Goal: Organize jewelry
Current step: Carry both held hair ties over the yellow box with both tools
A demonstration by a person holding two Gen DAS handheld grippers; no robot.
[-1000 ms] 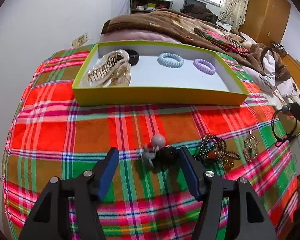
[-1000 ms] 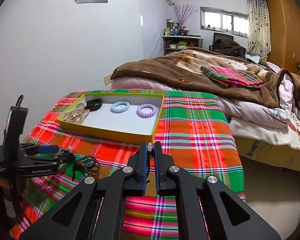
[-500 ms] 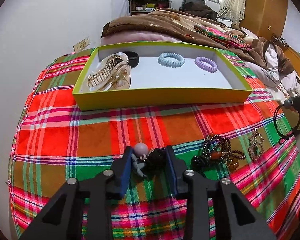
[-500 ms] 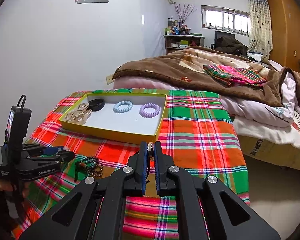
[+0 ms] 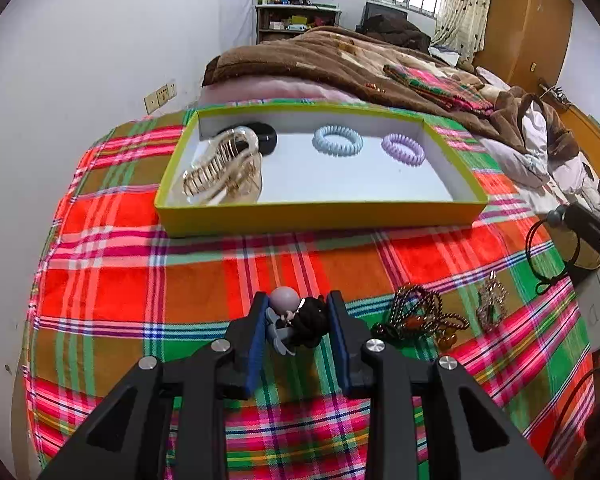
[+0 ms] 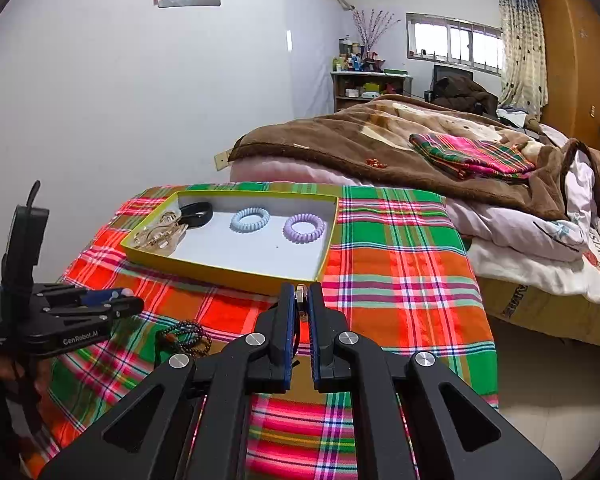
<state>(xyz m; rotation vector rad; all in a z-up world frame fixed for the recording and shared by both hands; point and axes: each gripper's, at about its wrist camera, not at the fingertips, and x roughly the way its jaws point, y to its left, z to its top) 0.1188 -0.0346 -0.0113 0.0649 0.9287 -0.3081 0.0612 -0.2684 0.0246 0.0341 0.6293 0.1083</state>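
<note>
Sitting near the far edge of the plaid-covered table, the yellow-rimmed tray holds four things: clear claw clip w/ gold teeth at its left end, black band tucked behind the clip in the far-left corner, blue spiral hair tie mid-tray, purple spiral hair tie twd the right end.

Change from a sec ago: left gripper had its fingers spread wide either side of the hair tie w/ grey ball charm; its jaws have just been closing, and now both blue pads press on the charm and its black elastic, clamped, near the table's front edge. Tray contents unchanged.

Right of that, on the cloth, a beaded bracelet, then a small metal piece closer to the right edge, both apart from the pads.

Right gripper hangs over the front edge, fingers together, something small and pale pinched at the tips; can't tell what.
</note>
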